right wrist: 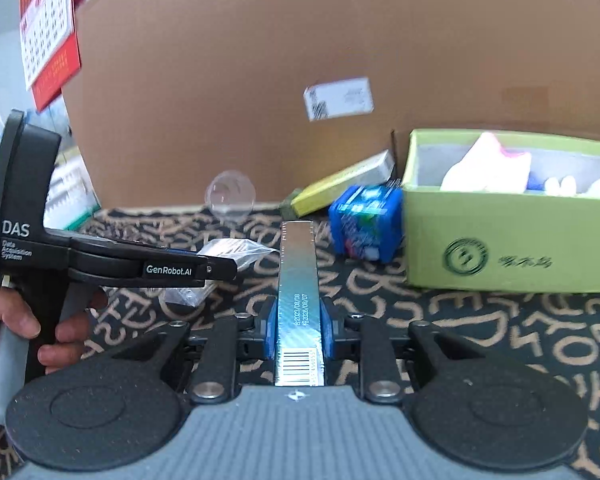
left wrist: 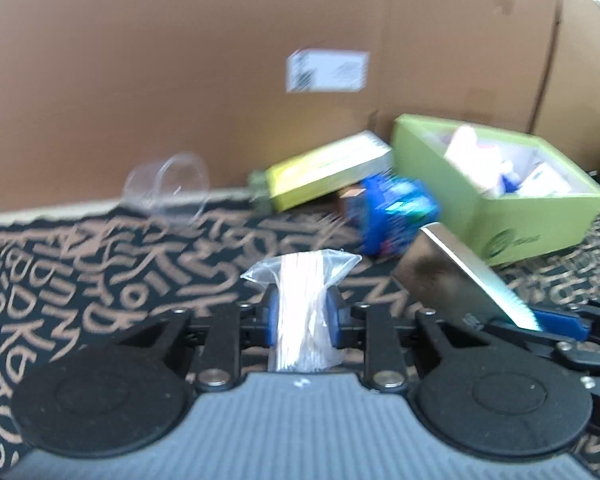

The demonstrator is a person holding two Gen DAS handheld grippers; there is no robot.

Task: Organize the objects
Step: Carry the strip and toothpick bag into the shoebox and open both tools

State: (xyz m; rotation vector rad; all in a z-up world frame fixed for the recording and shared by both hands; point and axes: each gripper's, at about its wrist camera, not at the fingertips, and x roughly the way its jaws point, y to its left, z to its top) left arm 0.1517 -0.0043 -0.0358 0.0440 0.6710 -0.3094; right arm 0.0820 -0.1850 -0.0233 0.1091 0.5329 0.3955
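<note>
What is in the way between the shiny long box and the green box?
The blue pack sits just left of the green box, near the path of the silver box in the right gripper. The green box's top is open.

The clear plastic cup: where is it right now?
The clear plastic cup lies on its side on the patterned cloth against the big cardboard wall, left of the yellow-green book; in the right wrist view it shows centre-left.
</note>
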